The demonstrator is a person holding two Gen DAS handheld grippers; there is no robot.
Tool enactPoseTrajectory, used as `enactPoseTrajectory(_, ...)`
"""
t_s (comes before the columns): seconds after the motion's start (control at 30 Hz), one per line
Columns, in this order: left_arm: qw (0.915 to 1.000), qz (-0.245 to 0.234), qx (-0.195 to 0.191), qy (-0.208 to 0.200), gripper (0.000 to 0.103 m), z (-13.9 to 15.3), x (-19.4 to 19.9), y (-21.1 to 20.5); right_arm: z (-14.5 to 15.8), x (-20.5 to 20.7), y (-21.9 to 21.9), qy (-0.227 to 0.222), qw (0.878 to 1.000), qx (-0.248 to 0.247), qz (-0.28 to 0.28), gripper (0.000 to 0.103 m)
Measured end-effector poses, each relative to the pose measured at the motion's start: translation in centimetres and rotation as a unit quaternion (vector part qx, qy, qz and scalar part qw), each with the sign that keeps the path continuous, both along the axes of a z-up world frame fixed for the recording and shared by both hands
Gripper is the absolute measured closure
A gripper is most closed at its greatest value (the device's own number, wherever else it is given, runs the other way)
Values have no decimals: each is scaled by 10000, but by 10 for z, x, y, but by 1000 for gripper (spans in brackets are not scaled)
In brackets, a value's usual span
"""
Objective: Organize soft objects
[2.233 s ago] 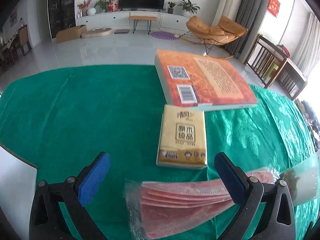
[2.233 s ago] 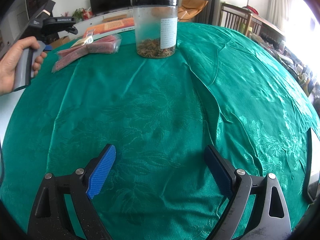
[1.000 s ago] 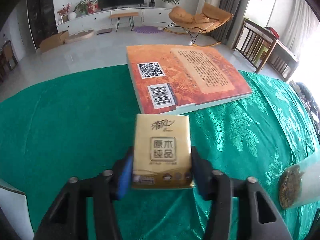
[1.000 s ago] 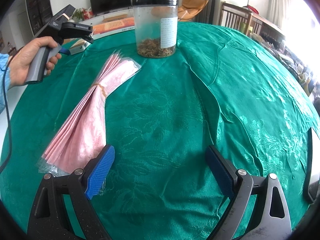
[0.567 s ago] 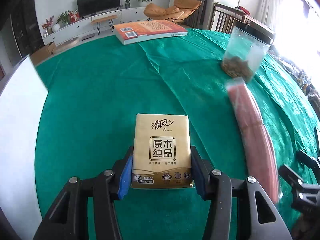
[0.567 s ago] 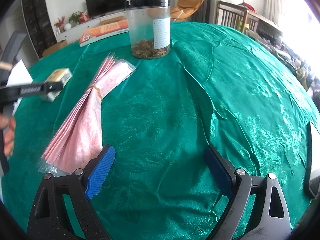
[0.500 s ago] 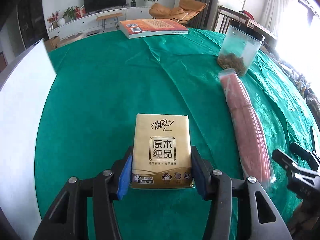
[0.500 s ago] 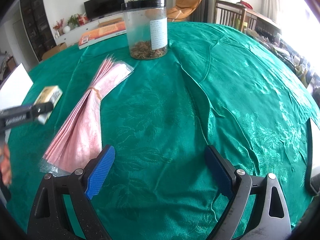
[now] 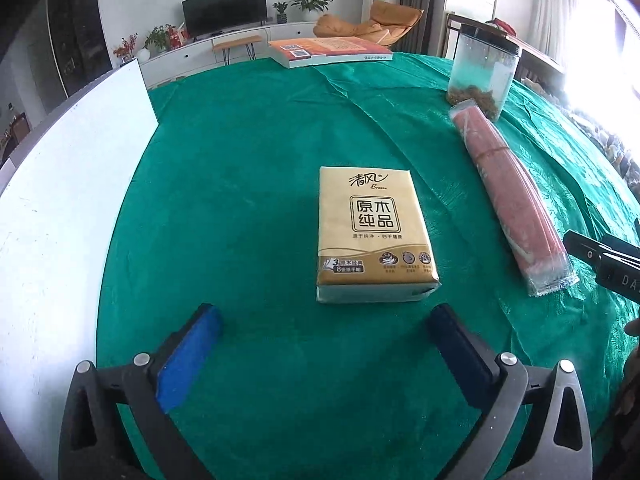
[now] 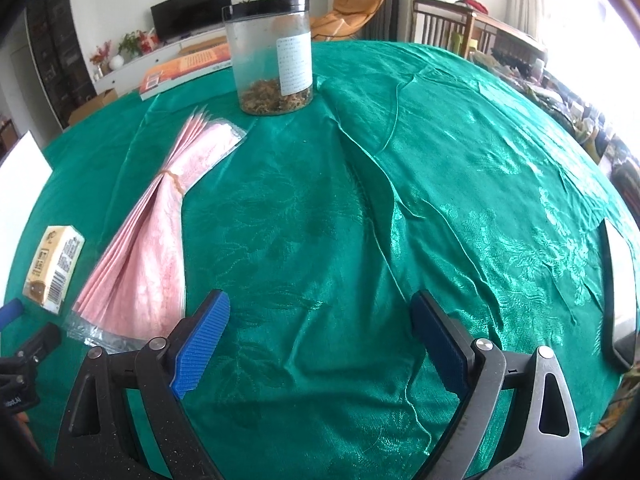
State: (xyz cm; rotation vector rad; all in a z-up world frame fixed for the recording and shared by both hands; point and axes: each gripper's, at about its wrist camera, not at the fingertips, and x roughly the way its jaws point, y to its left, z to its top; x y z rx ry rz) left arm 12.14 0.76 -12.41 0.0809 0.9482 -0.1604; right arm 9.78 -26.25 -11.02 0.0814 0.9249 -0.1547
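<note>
Half a second earlier the tissue pack [image 9: 374,236] was pinched between the blue pads of the left gripper [image 9: 326,354]; its jaws have just been opening and now stand wide apart, with the pack lying flat on the green tablecloth [image 9: 240,184] just ahead of the fingertips and touching neither pad.

Going left to right in the left wrist view: a white board [image 9: 60,208] lies at the table's left edge, then the golden tissue pack sits near the middle, and to its right the bundle of pink plastic bags [image 9: 508,196] stretches away toward the clear jar [image 9: 482,76], its far end just beside the jar. An orange book [image 9: 328,51] rests at the far edge of the table.

In the right wrist view the tissue pack [image 10: 54,268] appears at the far left, the pink bags [image 10: 160,224] fan out beside it, bound by a rubber band, and the jar [image 10: 272,56] stands upright beyond them. The right gripper [image 10: 320,340] hovers over bare cloth, its jaws spread wide with nothing between them.
</note>
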Motion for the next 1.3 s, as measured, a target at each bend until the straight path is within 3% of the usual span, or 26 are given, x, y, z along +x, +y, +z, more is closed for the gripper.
enactPoseTrajectory(1.3,10000,2,1,0,0,0,0,0,0,0,-2,2,10000,17,-3,9)
